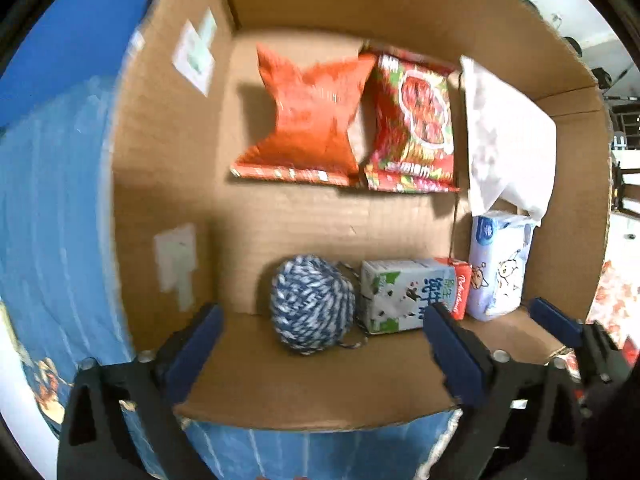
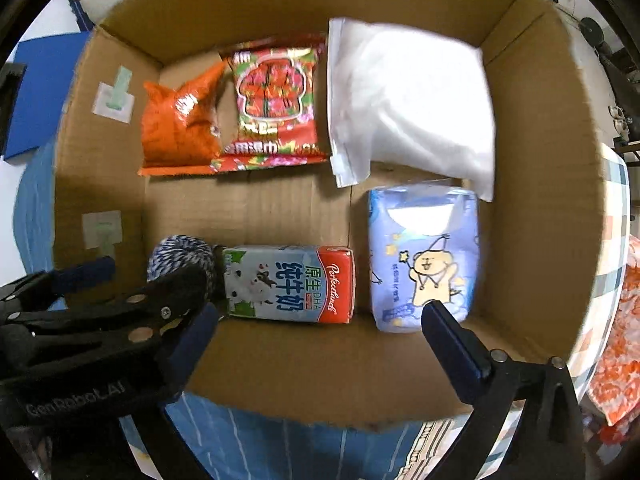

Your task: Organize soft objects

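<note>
An open cardboard box (image 1: 280, 380) (image 2: 280, 368) holds all the objects. At its far side lie an orange snack bag (image 1: 308, 120) (image 2: 180, 128), a red snack bag (image 1: 412, 124) (image 2: 276, 104) and a white soft pouch (image 1: 508, 136) (image 2: 412, 100). At its near side lie a blue-white yarn ball (image 1: 312, 302) (image 2: 180, 250), a milk carton (image 1: 408, 294) (image 2: 292, 284) and a blue tissue pack (image 1: 500, 264) (image 2: 424, 252). My left gripper (image 1: 324, 348) is open and empty above the near wall; it also shows in the right wrist view (image 2: 148, 280). My right gripper (image 2: 320, 340) is open and empty.
The box rests on a blue striped cloth (image 1: 52, 220) (image 2: 280, 440). White labels (image 1: 192, 56) (image 2: 114, 96) stick to the box's left flap. A blue board (image 1: 68, 44) (image 2: 44, 92) lies to the left. An orange patterned cloth (image 2: 620, 344) lies to the right.
</note>
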A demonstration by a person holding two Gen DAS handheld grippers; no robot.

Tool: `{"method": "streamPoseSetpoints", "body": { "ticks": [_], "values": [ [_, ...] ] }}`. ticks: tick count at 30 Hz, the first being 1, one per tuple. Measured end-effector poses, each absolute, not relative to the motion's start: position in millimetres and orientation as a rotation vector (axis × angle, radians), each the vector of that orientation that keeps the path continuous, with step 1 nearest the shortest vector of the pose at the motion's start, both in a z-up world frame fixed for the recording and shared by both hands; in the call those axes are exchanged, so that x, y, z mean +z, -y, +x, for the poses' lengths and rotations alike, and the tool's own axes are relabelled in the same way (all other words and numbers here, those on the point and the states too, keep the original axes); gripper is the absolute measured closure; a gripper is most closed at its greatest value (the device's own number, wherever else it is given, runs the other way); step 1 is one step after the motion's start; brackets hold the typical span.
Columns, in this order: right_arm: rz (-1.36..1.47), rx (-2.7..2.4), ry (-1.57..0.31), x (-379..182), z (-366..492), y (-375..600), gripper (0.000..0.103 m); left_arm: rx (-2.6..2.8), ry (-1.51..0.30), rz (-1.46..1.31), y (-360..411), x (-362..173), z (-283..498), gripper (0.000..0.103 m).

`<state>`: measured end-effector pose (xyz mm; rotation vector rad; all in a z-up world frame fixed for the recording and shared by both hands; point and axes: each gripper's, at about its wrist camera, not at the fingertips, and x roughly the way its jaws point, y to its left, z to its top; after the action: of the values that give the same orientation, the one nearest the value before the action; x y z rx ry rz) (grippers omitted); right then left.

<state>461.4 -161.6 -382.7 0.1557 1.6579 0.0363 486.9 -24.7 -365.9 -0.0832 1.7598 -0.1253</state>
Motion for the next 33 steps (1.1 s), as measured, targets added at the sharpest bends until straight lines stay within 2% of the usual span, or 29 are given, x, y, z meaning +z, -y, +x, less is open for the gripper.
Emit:
{"method": "streamPoseSetpoints", "body": {
  "ticks": [9, 18, 23, 33],
  "values": [
    [0.078, -0.037, -1.530, -345, 450, 182, 0.000, -0.089, -1.521, 0.023, 24, -309, 473, 0.000],
    [0.060, -0.056, -1.447, -314, 430, 191, 0.000, -0.079, -1.385, 0.037, 13, -282, 439, 0.000],
    [0.063, -0.055, -1.376, -279, 409, 198, 0.000, -0.062, -1.303, 0.034, 18, -261, 420, 0.000],
    [0.080, -0.045, -1.219, -184, 331, 210, 0.000, -0.055, -1.117, 0.073, 28, -174, 346, 0.000]
  ]
}}
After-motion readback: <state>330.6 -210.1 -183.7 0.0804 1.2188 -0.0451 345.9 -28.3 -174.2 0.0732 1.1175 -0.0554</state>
